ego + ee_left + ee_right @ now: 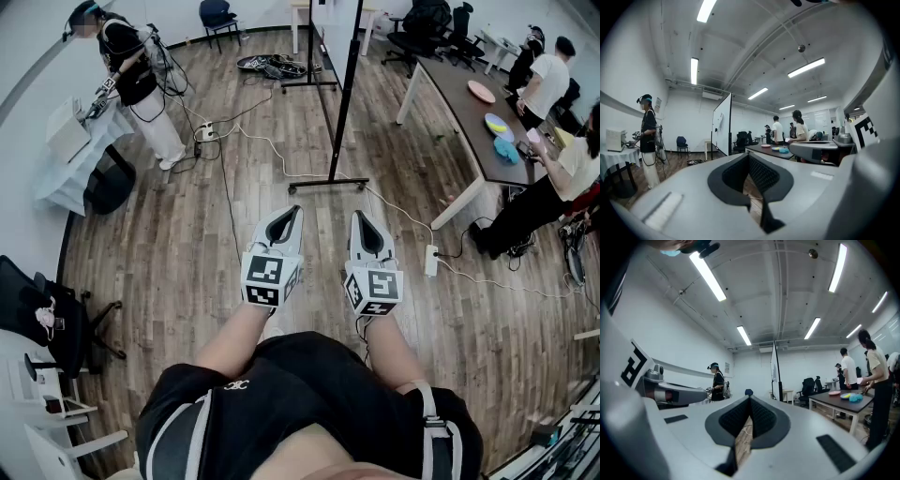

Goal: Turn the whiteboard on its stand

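The whiteboard (325,33) stands on its black wheeled stand (342,112) across the wooden floor, seen nearly edge-on at the top middle of the head view. It shows as a white panel (723,125) in the left gripper view and as a thin upright edge (776,373) in the right gripper view. My left gripper (294,213) and right gripper (360,217) are held side by side, level, pointing toward the stand and well short of it. Both are shut with nothing between the jaws: the left gripper's (749,155) tips meet, as do the right gripper's (750,399).
A person (131,75) works at a white table (70,141) at the left. White cables and a power strip (431,260) lie on the floor near the stand's foot (330,184). A long dark table (459,103) with people stands at the right. A black chair (42,319) sits near left.
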Motion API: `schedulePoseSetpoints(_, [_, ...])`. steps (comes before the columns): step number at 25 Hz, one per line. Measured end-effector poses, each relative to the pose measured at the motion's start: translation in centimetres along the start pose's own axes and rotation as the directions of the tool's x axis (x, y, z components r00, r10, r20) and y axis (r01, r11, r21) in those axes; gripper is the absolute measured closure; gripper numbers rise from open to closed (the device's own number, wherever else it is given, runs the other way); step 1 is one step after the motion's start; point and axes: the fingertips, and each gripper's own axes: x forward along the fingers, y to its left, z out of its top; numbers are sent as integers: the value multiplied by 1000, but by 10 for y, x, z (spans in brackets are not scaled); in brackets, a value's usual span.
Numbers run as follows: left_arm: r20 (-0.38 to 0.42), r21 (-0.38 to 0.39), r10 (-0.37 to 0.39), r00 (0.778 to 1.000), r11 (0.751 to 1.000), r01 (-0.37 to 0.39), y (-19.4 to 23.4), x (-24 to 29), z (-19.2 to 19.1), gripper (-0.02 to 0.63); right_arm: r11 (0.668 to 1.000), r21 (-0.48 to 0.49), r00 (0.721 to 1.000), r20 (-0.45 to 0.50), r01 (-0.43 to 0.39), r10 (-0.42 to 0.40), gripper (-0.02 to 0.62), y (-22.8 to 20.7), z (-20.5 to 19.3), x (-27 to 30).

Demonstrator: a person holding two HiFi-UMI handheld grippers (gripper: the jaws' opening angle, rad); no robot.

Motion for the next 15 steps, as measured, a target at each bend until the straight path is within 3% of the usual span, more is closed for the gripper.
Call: schedulePoseSetpoints(15, [2, -1, -17, 1000, 1000, 17, 23, -8, -1, 597, 999, 33, 1000, 4, 9, -10, 589, 24, -2, 15])
